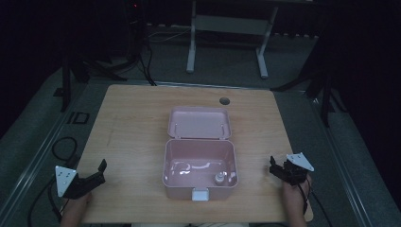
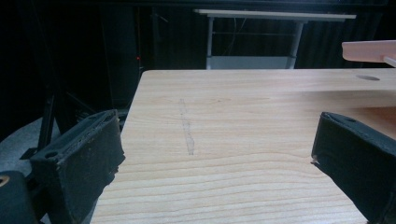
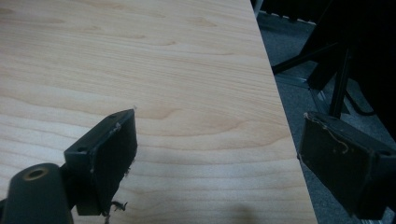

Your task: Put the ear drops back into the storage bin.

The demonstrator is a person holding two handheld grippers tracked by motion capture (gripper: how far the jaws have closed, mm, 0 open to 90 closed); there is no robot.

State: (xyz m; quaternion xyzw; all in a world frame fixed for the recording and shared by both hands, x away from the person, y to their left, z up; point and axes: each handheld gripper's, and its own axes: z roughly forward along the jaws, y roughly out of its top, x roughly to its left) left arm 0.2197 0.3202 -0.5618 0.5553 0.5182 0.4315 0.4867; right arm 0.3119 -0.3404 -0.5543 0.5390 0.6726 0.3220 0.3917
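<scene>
The pink box (image 1: 199,163) stands open in the middle of the worktop (image 1: 132,123), a little toward the near edge, with its lid (image 1: 200,122) folded back toward the far edge and its latch tab at the near wall. Inside, near the near right corner of the box, a small white bottle (image 1: 219,178) stands upright. The left gripper (image 1: 94,176) waits near the near left corner of the worktop and the right gripper (image 1: 278,169) near the near right edge; both are well apart from the box, and both have their jaws spread with nothing between them. The step in hand seems to be the reach toward the box. To do it well, I think the right gripper, which is closer to the bottle, should come in from above, so that the jaws do not hit the box wall. The left gripper can press against the left wall, because a light plastic box may slide. The bottle is small and could tip, so the jaws should close on it slowly.
</scene>
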